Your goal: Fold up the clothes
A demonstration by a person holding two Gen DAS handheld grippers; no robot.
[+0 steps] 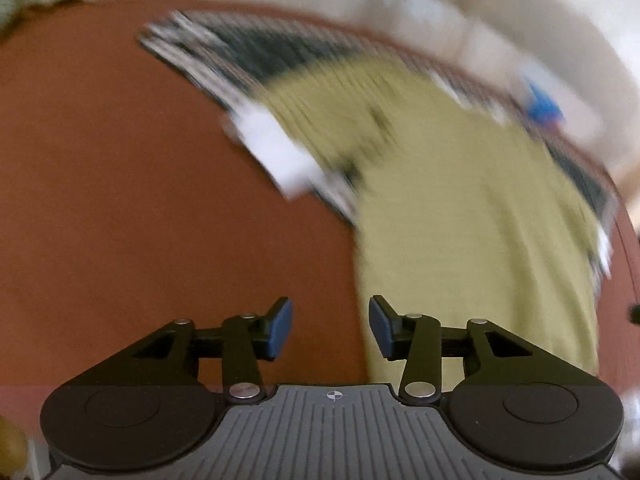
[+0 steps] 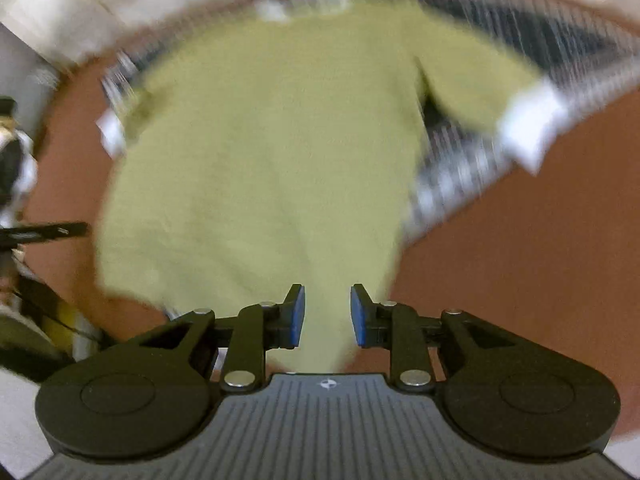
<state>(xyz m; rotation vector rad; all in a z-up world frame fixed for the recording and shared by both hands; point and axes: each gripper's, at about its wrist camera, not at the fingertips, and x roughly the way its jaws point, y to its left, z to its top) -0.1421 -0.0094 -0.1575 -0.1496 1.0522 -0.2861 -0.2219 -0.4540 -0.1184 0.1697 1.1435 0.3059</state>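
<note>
The sweater [image 2: 256,152] lies spread on the worktop [image 2: 520,260], overlapping a patterned cloth [image 2: 460,168] showing at its 3 o'clock.

The left gripper [image 1: 330,330] is seen from its own wrist camera pointing steeply downward. Its two black fingers with blue pads [image 1: 280,330] are held well apart, and nothing is caught between them. The linkage arms are spread symmetrically on either side of the grey ribbed body.

The right gripper [image 2: 327,316] is likewise angled steeply downward. Its blue pads [image 2: 297,316] are set closer together than those of the left, yet a clear gap is kept between them, and nothing is pressed by either pad.
</note>
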